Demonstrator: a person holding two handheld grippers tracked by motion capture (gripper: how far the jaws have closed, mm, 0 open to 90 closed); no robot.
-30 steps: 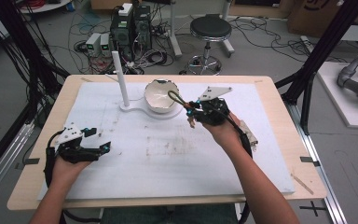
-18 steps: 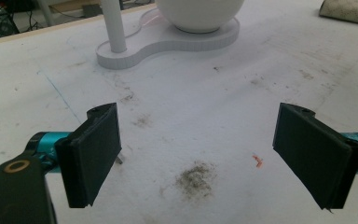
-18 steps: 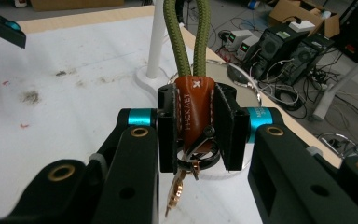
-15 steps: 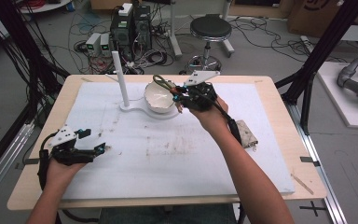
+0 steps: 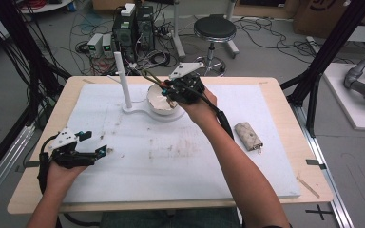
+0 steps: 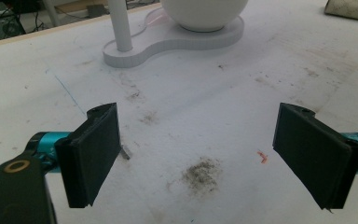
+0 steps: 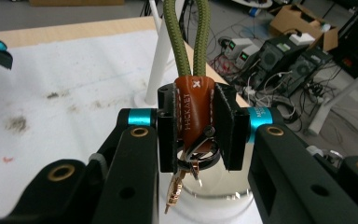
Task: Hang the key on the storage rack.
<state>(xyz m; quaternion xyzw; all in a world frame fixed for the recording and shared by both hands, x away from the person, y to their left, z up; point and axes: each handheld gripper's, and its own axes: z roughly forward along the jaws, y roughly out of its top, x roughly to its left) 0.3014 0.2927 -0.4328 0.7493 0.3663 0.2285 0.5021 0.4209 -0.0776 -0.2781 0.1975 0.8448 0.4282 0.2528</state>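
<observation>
Gripping the brown leather tab [image 7: 193,114] of the green-corded keychain [image 7: 186,37] tightly, the right hand-held gripper [image 5: 173,90] is hovering over the far white bowl [image 5: 159,102], probably needing a steady loop onto the post [image 5: 122,78], while the left hand-held gripper [image 5: 91,145] is resting wide open and empty near the counter [image 5: 275,85]'s left edge.

A white mat [image 5: 180,156] covers most of the wooden table [image 5: 285,99] and carries dark smudges near the centre of the high view. At the right of the frame a small beige pouch [image 5: 248,136] lies on the mat. Beyond the table's far edge, at upper centre, a round black stool [image 5: 214,28] stands on the grey floor. To its left sit computer boxes [image 5: 134,26] amid tangled cables. Black frame bars [image 5: 330,52] slant down at upper right.
</observation>
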